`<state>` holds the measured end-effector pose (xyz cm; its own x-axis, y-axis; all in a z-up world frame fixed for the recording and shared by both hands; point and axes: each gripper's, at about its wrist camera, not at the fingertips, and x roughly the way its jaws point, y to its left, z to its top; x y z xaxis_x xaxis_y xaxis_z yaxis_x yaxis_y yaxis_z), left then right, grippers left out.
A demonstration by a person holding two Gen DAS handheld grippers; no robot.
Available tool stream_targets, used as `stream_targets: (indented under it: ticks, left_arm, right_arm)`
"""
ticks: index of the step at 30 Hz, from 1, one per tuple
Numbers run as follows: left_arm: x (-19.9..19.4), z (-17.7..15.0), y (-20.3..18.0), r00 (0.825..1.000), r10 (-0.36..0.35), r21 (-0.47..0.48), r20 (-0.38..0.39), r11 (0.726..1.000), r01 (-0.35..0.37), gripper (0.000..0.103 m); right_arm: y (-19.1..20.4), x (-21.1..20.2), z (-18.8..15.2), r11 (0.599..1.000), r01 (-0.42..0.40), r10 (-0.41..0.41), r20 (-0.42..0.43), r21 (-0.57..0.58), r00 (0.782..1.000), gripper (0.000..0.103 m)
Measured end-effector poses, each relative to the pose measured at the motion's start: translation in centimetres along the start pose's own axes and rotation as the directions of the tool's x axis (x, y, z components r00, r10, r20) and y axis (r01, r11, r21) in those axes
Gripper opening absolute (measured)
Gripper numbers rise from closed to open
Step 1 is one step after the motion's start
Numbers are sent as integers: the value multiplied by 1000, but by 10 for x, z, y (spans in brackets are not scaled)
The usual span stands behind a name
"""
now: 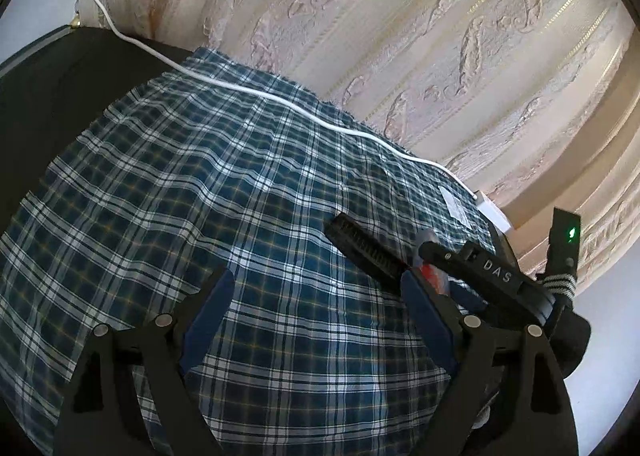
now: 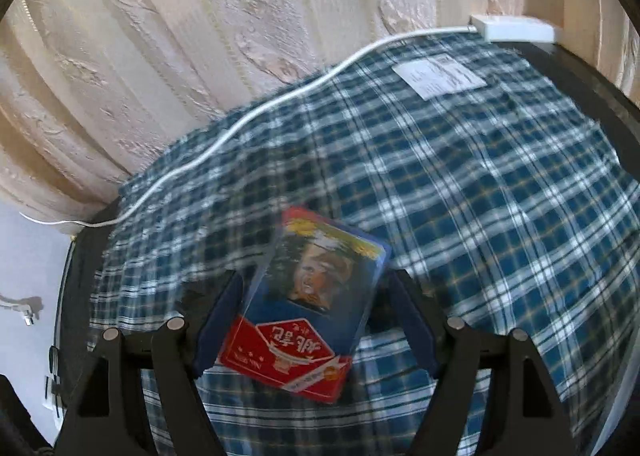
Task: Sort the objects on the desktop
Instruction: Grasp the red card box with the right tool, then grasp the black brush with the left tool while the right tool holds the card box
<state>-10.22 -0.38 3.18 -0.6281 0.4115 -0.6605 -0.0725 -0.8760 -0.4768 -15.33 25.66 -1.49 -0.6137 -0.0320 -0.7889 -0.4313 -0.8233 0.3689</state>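
A red and blue packet [image 2: 308, 304] with a face printed on it lies tilted between the fingers of my right gripper [image 2: 316, 308] over the blue plaid cloth [image 2: 500, 195]. The jaws stand wide on either side of it and do not seem to press it. My left gripper [image 1: 316, 304] is open and empty above the plaid cloth [image 1: 180, 183]. In the left wrist view the right gripper's body [image 1: 480, 268], marked DAS, reaches in from the right, with a bit of the red packet [image 1: 434, 276] showing behind my right finger.
A white cable [image 1: 240, 87] runs along the cloth's far edge to a white adapter [image 2: 516, 27]. A white paper slip [image 2: 440, 75] lies on the cloth near it. A patterned cream curtain [image 1: 440, 35] hangs behind the dark table [image 1: 60, 87].
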Motion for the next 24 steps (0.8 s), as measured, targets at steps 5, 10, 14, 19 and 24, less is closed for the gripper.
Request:
stream_targets:
  ticks: [5,10,14,19,24]
  left_arm:
    - [3,-2,-3,1000,-6,11,-12,1000,6,88]
    - [4,-3,-4,1000,-13,15,-21,1000,13,88]
    - [4,-4,-6,999,-24,21,-24,999,24,88]
    - [7,-5,-12,999,-26,40,-31,999,27,88]
    - [15,-8,-24,999,6,96,-38,995,-3,88]
  right_arm:
    - [-1,-4,-2,999,-9,10,17,-33,1000,79]
    - [-4,-7,-4,998,-5,6,21,-59,1000,67]
    - [-13,-19,-10,997,18,-15,44,-74,999,67]
    - [-27,-45,-22,994,45,-36,86,-99,996,67]
    - [-36,-72,-42,989,59,-40,135,-136,990,67]
